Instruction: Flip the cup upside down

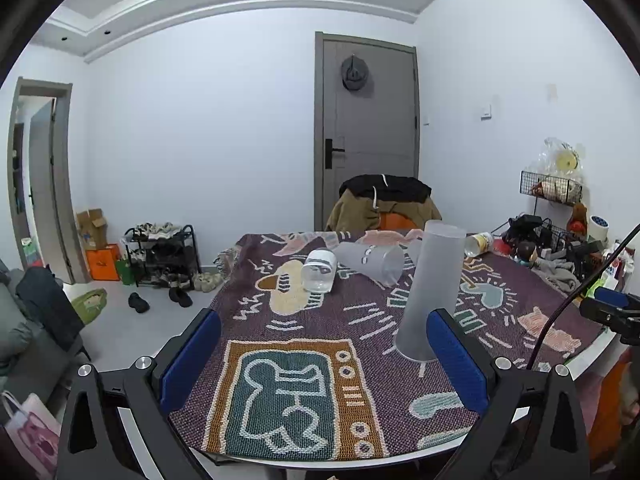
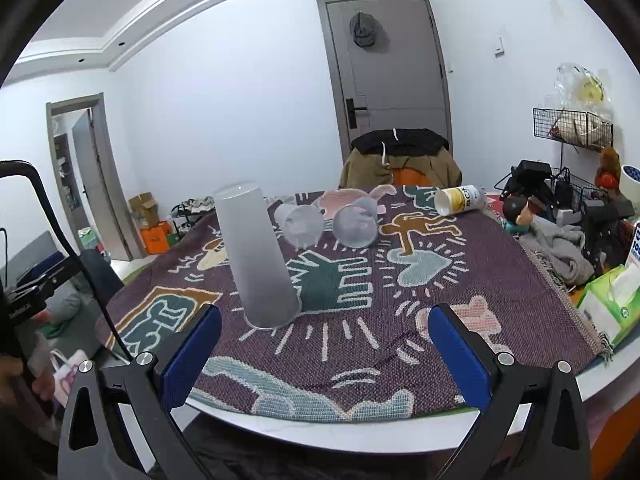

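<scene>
Tall frosted translucent plastic cup (image 1: 431, 292) stands mouth-down, wide rim on the patterned woven tablecloth (image 2: 360, 320), closed base uppermost; long axis near vertical. Judged: this cup is already inverted. 2 shorter clear plastic cups (image 2: 298, 222) lie on their sides farther back, mouths toward the right camera, well apart from both tools.

Left gripper (image 1: 324, 360): jaws wide apart, empty; tall cup sits just ahead, toward its right finger. Right gripper (image 2: 324, 360): jaws wide apart, empty; tall cup ahead-left. Neither touches any cup.

Both wrist views look across the desk (image 1: 592, 354) (image 2: 360, 434) from its near edge toward the door (image 1: 374, 128) (image 2: 394, 68), sharing the tall cup (image 1: 430, 292) (image 2: 256, 256).
</scene>
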`<state>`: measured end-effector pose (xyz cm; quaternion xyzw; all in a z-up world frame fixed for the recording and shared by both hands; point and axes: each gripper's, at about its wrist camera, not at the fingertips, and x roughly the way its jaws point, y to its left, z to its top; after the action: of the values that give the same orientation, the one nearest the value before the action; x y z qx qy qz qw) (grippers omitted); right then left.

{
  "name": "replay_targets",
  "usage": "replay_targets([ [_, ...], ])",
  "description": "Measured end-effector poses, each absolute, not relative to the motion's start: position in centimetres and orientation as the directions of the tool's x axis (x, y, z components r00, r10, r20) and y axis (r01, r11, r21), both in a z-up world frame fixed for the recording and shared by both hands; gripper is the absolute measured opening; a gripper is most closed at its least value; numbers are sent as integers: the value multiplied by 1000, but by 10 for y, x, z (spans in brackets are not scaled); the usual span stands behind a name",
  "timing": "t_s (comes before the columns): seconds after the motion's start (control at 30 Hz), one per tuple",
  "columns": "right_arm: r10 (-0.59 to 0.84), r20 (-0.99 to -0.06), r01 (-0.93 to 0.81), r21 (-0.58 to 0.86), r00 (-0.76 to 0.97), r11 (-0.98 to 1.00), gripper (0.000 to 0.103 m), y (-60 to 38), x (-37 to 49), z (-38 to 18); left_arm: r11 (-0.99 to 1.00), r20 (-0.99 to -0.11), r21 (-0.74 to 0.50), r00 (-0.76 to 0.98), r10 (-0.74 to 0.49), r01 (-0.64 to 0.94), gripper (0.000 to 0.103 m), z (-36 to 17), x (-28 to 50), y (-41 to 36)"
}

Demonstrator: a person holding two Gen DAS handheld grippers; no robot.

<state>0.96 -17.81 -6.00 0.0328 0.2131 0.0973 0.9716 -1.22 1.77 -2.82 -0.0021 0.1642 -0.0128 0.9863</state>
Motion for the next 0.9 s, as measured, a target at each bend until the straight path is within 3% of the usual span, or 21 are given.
replay_targets([
  [0.9,196,-407,-170,100,892,980,103,-179,11,-59,999,-324,-21,945,-40,35,103,-28,-16,18],
])
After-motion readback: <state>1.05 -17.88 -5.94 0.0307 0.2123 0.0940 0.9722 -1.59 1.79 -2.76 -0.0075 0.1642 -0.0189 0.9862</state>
